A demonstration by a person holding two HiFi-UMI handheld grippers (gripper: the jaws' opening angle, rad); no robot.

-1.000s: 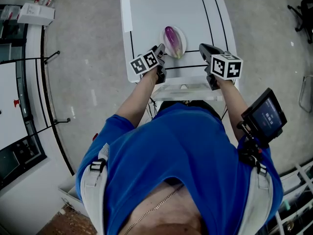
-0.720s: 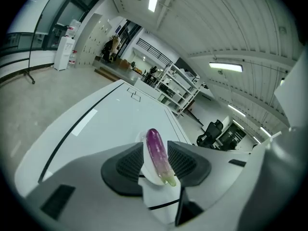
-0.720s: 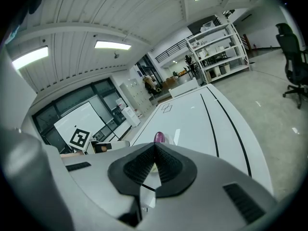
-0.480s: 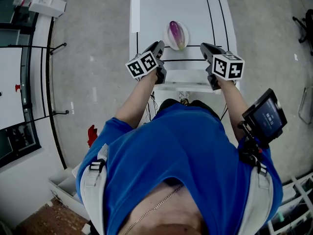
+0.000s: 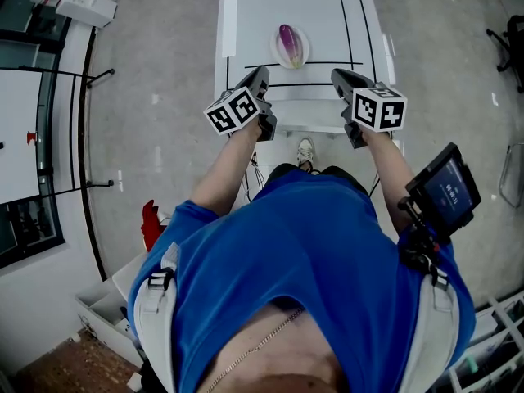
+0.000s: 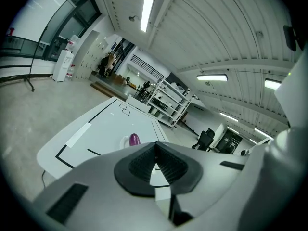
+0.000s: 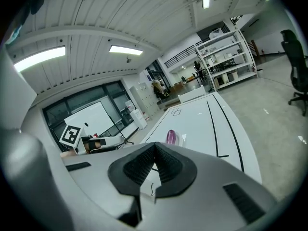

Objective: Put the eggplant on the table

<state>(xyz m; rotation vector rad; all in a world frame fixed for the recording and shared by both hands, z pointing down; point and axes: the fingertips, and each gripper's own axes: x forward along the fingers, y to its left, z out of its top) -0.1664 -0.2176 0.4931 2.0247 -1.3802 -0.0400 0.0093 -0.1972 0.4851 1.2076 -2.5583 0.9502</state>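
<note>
A purple eggplant (image 5: 289, 46) lies on a small white plate (image 5: 277, 53) near the front of the white table (image 5: 254, 6). Both grippers hover over the table's near edge, short of the plate and apart from it. My left gripper (image 5: 260, 74) is to the plate's lower left; its jaws have just been closing and now meet with nothing between them. My right gripper (image 5: 337, 75), to the lower right, is also shut and empty. The left gripper view shows the eggplant (image 6: 134, 139) just beyond the left gripper (image 6: 155, 143). The right gripper view shows the eggplant (image 7: 171, 136) past the right gripper (image 7: 155, 144).
Black tape lines (image 5: 348, 23) mark the tabletop. A shoe (image 5: 304, 150) shows on the floor below the table edge. A white box (image 5: 86, 4) sits on a counter at far left, and an office chair (image 5: 512, 31) stands at right. A screen device (image 5: 446, 191) is strapped to the right forearm.
Both grippers have lifted and drawn back from the plate toward the table's near edge. The eggplant stays on the plate.
</note>
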